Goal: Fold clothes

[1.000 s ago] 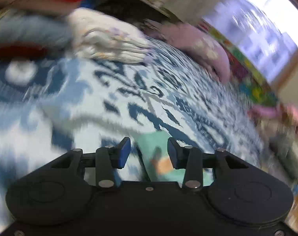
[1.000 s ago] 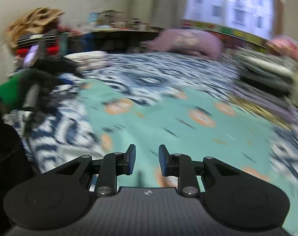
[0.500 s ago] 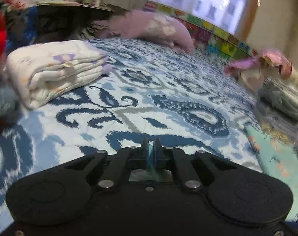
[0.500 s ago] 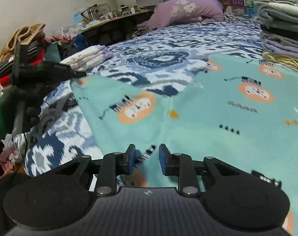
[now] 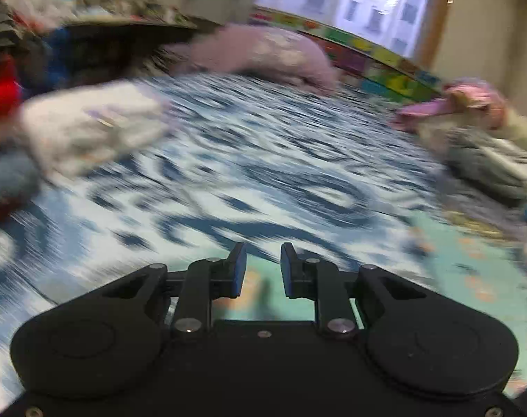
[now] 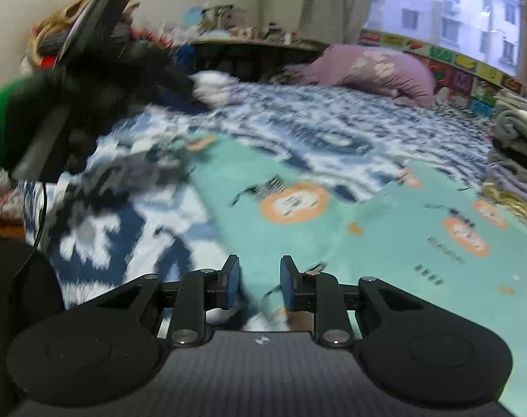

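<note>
Teal printed cloth [image 6: 385, 229] lies spread flat on the patterned bedspread [image 6: 333, 132].

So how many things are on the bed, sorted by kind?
Teal cloth with orange animals: 1
Purple pillow: 1
Folded white bundle: 1
Stack of folded clothes: 1
Total: 4

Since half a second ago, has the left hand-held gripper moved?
Yes. The left hand-held gripper has backed off: the folded white blanket sits higher and further off now. Its jaws have just been opening over the teal garment.
</note>
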Tool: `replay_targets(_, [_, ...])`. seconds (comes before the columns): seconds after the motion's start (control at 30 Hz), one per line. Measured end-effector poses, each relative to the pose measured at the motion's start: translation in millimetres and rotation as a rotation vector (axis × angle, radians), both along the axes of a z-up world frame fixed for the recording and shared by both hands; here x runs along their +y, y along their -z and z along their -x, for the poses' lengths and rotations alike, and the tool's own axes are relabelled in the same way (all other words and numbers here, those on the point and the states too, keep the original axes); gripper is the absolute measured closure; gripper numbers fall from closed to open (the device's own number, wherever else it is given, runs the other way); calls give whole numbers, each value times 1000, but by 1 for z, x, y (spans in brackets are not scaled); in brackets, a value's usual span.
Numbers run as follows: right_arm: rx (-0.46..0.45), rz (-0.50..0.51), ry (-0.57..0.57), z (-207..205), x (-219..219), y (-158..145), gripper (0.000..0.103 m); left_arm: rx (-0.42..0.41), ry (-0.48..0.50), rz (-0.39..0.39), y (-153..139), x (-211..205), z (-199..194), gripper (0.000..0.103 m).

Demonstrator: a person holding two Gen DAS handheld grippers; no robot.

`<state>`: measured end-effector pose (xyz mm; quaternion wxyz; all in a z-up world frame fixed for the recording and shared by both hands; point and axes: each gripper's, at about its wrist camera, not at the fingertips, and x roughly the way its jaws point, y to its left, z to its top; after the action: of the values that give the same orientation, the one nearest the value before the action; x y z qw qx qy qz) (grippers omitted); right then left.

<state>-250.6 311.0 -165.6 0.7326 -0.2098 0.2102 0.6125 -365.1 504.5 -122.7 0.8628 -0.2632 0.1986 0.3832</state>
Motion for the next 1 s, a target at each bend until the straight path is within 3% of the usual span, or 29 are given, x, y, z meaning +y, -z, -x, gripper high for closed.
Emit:
replay_targets(0.07, [-77,34,-10,12,2,10,76,20,34,81,17,-5,-18,84])
replay_targets(0.13, [-156,53,-23,22,5,12,76,107,20,9,41,-9,-34,81])
replay_targets(0.2, [-182,75,-26,27,7,6,76,129,4,-29,29,-21,-36,82])
replay_targets(0.3, [-98,14,-42,26,-11,-10,78,97,-6,-53,9,-51,-35,81])
replay_targets(0.4, [-18,-18,-32,19,-40,-17,78,89,31,-38,14,-89,-45,78])
replay_targets(0.53, [167,-93,71,-15,-100,-28,78,283,93,-160,38,-123,-79,72])
replay_targets(0.57, [216,-116,123,-28,-117,-31,78,299,92,-160,32,-127,-81,72])
replay_targets(0.7, [374,-220,348,-85,-185,-42,76,208,126,-166,12,-160,-82,72])
replay_targets(0.8, [445,-297,509,-126,-235,-45,75,167,196,-184,10,-191,-91,72])
replay_targets(0.97, [569,-390,749,-173,-309,-25,72,188,342,-221,27,-231,-119,72])
replay_targets(1.0, [592,-405,794,-180,-321,-18,71,230,365,-238,34,-235,-125,72])
